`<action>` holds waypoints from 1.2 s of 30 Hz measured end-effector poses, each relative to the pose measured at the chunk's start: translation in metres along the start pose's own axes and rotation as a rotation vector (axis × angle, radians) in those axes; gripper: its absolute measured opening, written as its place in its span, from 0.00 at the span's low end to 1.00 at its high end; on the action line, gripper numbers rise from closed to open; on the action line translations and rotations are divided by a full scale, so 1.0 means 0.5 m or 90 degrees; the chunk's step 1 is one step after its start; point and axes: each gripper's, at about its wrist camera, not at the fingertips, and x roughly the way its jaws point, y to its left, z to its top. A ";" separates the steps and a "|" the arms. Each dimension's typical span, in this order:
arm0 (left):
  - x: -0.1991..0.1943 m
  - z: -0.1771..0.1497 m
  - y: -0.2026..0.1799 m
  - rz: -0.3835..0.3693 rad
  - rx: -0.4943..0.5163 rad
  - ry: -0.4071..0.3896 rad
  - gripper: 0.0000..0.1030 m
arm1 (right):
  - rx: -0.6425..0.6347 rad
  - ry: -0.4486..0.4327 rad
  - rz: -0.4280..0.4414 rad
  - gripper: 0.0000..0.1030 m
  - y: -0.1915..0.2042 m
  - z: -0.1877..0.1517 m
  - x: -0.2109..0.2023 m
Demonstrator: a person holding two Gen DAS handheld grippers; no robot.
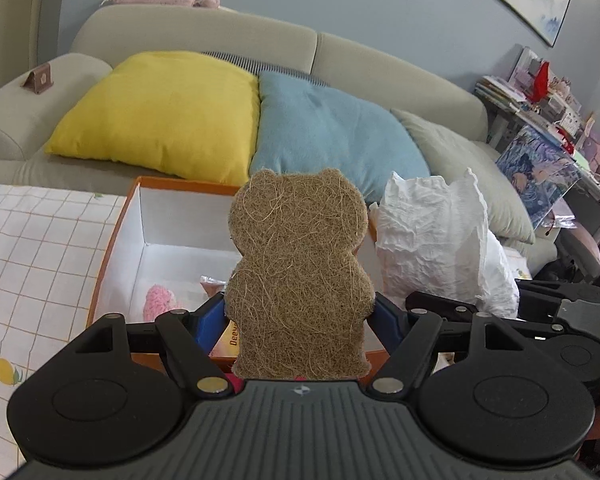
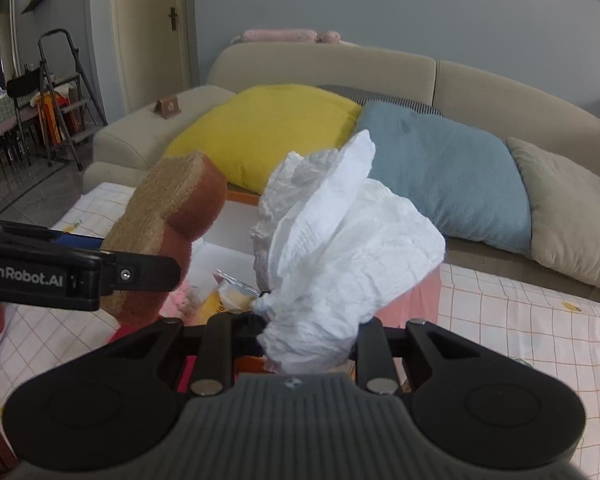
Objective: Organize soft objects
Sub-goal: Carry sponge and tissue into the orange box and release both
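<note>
Below and just ahead of both grippers sits the open box (image 1: 140, 216), orange outside and white inside, on the checked cloth (image 1: 40, 248) before the sofa (image 1: 196, 28). That drop is what the coming move seems to turn on. The left gripper (image 1: 298, 316) is clamped on the bear-shaped sponge (image 1: 300, 264), which stands upright, long axis vertical, right over the box's near edge, so this hand looks nearer to a release. The right gripper (image 2: 308, 332) is pinched on the crumpled white cloth (image 2: 340, 248), bunched and puffing upward, beside the sponge and toward the box's right end. The sponge has a coarse tan fibre face and a reddish-brown foam back. A pink fluffy thing (image 1: 158, 302) and some packets (image 1: 228, 340) lie inside the box.
</note>
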 end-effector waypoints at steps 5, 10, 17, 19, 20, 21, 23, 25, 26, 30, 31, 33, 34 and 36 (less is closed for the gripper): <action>0.055 -0.007 0.021 0.003 -0.004 0.042 0.83 | -0.005 0.047 0.001 0.21 -0.002 -0.001 0.086; 0.090 -0.012 0.028 0.013 0.003 0.066 0.83 | -0.031 0.069 0.012 0.23 0.008 -0.006 0.139; 0.126 -0.006 0.029 0.010 -0.003 0.092 0.83 | -0.042 0.111 -0.015 0.32 0.001 -0.033 0.169; 0.134 -0.007 0.027 0.013 -0.002 0.099 0.83 | -0.046 0.113 -0.022 0.37 -0.002 -0.037 0.174; 0.138 -0.007 0.027 0.017 -0.001 0.102 0.83 | -0.044 0.111 -0.018 0.38 -0.004 -0.036 0.172; 0.140 -0.008 0.026 0.021 -0.001 0.103 0.83 | -0.044 0.110 -0.016 0.39 -0.005 -0.037 0.170; 0.142 -0.008 0.021 0.024 0.003 0.103 0.84 | -0.048 0.105 -0.020 0.42 -0.005 -0.036 0.166; 0.140 -0.007 0.017 0.028 0.009 0.101 0.87 | -0.050 0.103 -0.023 0.44 -0.007 -0.034 0.158; 0.140 -0.006 0.014 0.027 0.012 0.099 0.88 | -0.048 0.100 -0.022 0.46 -0.009 -0.035 0.152; 0.122 0.000 0.000 0.016 0.020 0.075 0.89 | -0.046 0.085 -0.024 0.58 -0.011 -0.037 0.123; 0.117 0.002 -0.005 0.014 0.023 0.068 0.90 | -0.044 0.079 -0.024 0.61 -0.010 -0.038 0.113; 0.106 0.007 -0.011 0.015 0.024 0.058 0.92 | -0.041 0.073 -0.026 0.68 -0.008 -0.038 0.097; 0.100 0.010 -0.013 0.016 0.025 0.054 0.92 | -0.039 0.070 -0.026 0.71 -0.009 -0.038 0.089; 0.089 0.015 -0.021 0.016 0.024 0.045 0.92 | -0.035 0.065 -0.026 0.71 -0.010 -0.039 0.072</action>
